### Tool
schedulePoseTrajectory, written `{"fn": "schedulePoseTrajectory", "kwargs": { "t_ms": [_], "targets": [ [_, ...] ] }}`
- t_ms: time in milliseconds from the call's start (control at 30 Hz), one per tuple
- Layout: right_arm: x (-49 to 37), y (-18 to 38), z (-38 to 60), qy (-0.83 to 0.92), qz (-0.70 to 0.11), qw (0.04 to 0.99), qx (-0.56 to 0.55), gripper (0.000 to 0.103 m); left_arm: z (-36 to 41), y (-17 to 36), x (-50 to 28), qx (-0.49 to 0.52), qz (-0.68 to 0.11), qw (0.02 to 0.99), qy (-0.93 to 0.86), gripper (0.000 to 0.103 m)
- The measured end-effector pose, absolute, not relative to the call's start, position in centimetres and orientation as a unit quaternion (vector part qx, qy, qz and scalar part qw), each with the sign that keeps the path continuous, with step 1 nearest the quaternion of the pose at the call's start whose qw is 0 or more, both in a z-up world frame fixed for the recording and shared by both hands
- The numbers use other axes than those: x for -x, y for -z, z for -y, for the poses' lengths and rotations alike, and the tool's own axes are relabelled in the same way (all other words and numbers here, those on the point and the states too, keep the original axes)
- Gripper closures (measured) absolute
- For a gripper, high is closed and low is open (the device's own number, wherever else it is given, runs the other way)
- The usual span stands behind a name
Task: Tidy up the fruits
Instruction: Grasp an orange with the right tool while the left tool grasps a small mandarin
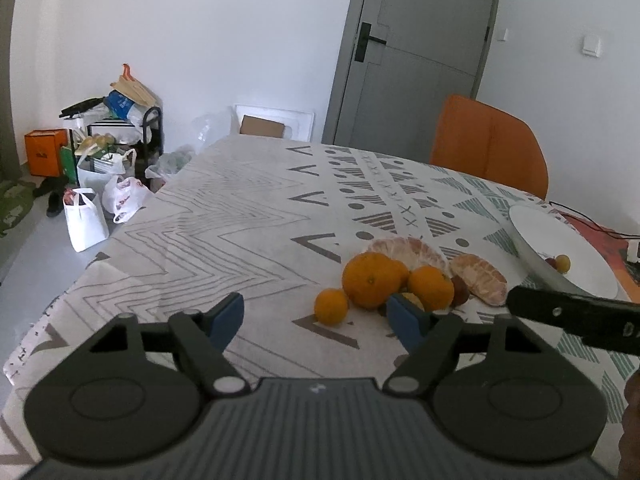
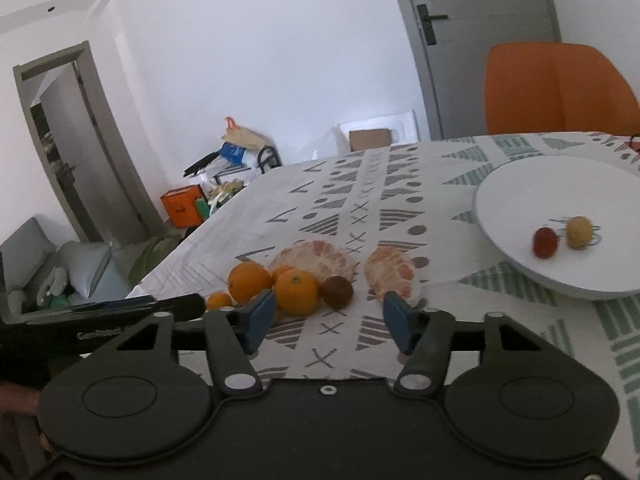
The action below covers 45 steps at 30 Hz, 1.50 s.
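Both grippers tilt down over the patterned tablecloth point(image 1: 248, 216), near side of the fruit pile point(image 2: 292, 280). The left gripper point(image 1: 316, 320) gapes wide, holding nothing; the right gripper point(image 2: 330, 322) stands partly open, also empty. The white plate point(image 2: 520, 184), far right, carries two small fruits point(image 2: 564, 236).

White walls point(image 1: 200, 40) close the room; a grey door point(image 1: 416, 52) with a black handle stands shut; an orange chair point(image 1: 488, 144) sits behind the patterned table point(image 1: 240, 208); bags point(image 1: 86, 216) crowd the grey floor point(image 1: 36, 240).
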State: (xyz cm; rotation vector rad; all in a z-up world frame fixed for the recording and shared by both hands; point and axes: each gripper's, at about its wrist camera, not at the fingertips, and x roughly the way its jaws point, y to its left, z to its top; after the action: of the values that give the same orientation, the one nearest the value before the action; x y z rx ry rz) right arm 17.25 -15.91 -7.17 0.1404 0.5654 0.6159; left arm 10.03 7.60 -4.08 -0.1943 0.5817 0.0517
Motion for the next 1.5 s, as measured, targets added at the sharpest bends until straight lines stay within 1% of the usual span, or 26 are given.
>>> {"fn": "schedulePoseTrajectory", "kwargs": {
  "t_ms": [33,133,400,467,500,600,633,733,767,800,867,1000,1200,1233,1267,1300,1500],
  "targets": [
    [-17.4,7.2,15.6,-0.302,-0.278,0.910,-0.066,0.053,-7.7,4.1,-10.2,0.097,-0.287,0.953,-0.025,0.028],
    [-18.1,7.4,14.7,-0.308,-0.286,0.905,-0.063,0.055,-8.0,4.3,-10.6,0.101,-0.292,0.951,-0.021,0.033],
    [-19.5,7.7,12.5,-0.314,-0.301,0.899,-0.053,0.055,-8.2,5.4,-12.2,0.112,-0.309,0.944,-0.007,0.047],
    [-19.8,7.9,12.1,-0.312,-0.305,0.898,-0.052,0.055,-8.3,5.7,-12.5,0.115,-0.311,0.943,-0.005,0.055],
    [-19.9,8.0,12.0,-0.311,-0.307,0.898,-0.051,0.055,-8.3,5.7,-12.6,0.114,-0.309,0.944,-0.004,0.057],
    [-20.1,8.1,11.7,-0.309,-0.310,0.898,-0.047,0.055,-8.4,5.7,-12.8,0.121,-0.310,0.943,0.004,0.069],
    [-20.2,8.1,11.6,-0.308,-0.310,0.898,-0.046,0.055,-8.4,5.8,-12.9,0.123,-0.313,0.942,0.006,0.075],
    [-20.3,8.3,11.1,-0.307,-0.311,0.898,-0.045,0.055,-8.6,5.9,-12.8,0.127,-0.314,0.941,0.006,0.083],
    [-20.3,8.5,10.9,-0.308,-0.314,0.897,-0.044,0.055,-8.6,5.9,-12.8,0.130,-0.314,0.940,0.007,0.083],
    [-20.3,8.6,10.9,-0.312,-0.313,0.895,-0.050,0.059,-8.7,5.9,-12.8,0.132,-0.315,0.940,0.007,0.083],
    [-20.4,8.9,11.1,-0.312,-0.317,0.894,-0.060,0.071,-8.7,5.7,-12.8,0.131,-0.317,0.939,0.006,0.083],
    [-19.7,8.8,11.9,-0.308,-0.305,0.898,-0.070,0.072,-8.4,5.3,-12.6,0.119,-0.318,0.941,0.005,0.083],
    [-18.7,7.9,13.4,-0.304,-0.284,0.906,-0.075,0.077,-7.3,4.3,-12.0,0.111,-0.303,0.946,0.008,0.083],
    [-18.6,7.8,13.7,-0.303,-0.281,0.907,-0.076,0.081,-7.1,4.1,-11.9,0.108,-0.301,0.948,0.009,0.083],
    [-18.5,7.7,14.0,-0.302,-0.279,0.908,-0.079,0.090,-6.9,3.9,-11.8,0.106,-0.298,0.948,0.010,0.083],
    [-18.4,7.5,14.3,-0.303,-0.278,0.908,-0.081,0.103,-6.8,3.7,-11.7,0.105,-0.297,0.949,0.010,0.083],
    [-18.1,7.8,15.8,-0.294,-0.283,0.908,-0.093,0.103,-5.8,3.1,-11.4,0.097,-0.290,0.952,0.007,0.083]
  ]
}}
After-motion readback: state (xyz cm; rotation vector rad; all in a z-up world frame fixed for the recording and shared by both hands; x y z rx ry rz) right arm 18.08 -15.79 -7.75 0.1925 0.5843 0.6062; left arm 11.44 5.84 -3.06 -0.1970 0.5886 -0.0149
